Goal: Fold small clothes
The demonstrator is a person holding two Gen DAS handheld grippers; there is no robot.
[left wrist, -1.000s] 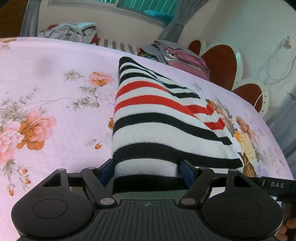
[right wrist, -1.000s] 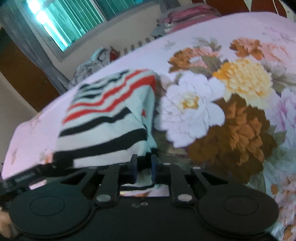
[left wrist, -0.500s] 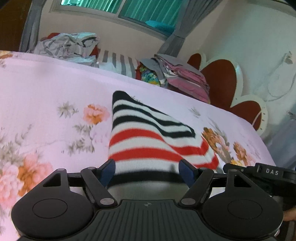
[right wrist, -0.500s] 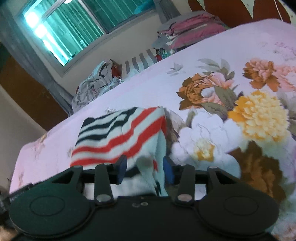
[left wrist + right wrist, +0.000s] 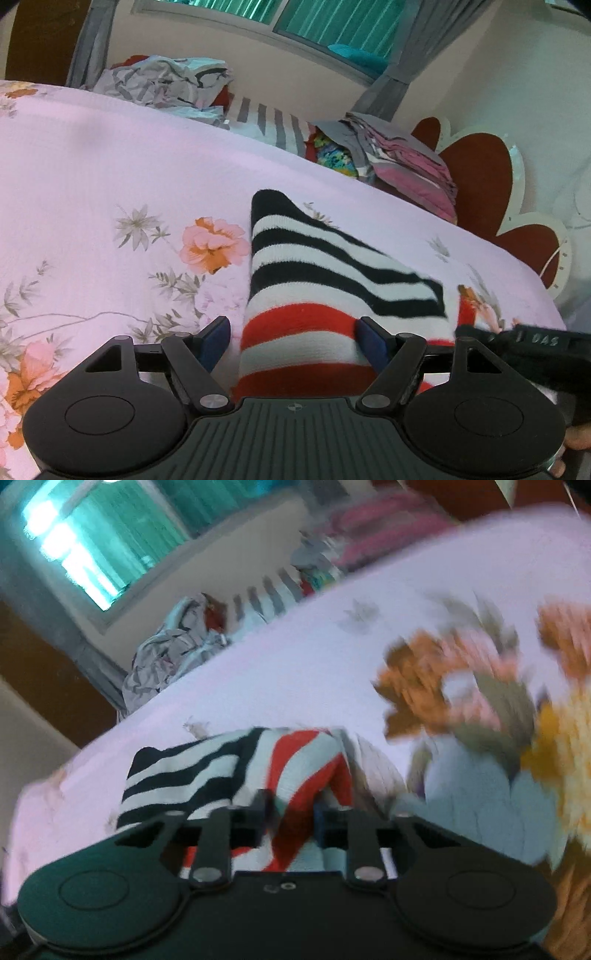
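1. The only readable writing is "DAS", in pale letters on the black body of the right claw [image 5: 532, 345] where it enters the left wrist view at the right edge
2. The striped knit garment [image 5: 317, 291] lies on the bed [image 5: 110, 177], on a pink floral sheet, and runs away from both claws toward the window
3. The left claw [image 5: 291, 341] is released: its blue pads [image 5: 216, 341] stand wide, one on each side of the garment's near end, with a gap at the left pad
4. The right claw [image 5: 290, 818] has just been closing and is clenched on a bunched fold of the garment; this view is blurred
5. The garment is a thick knit with black and white stripes at its far end, red and white nearer the claws
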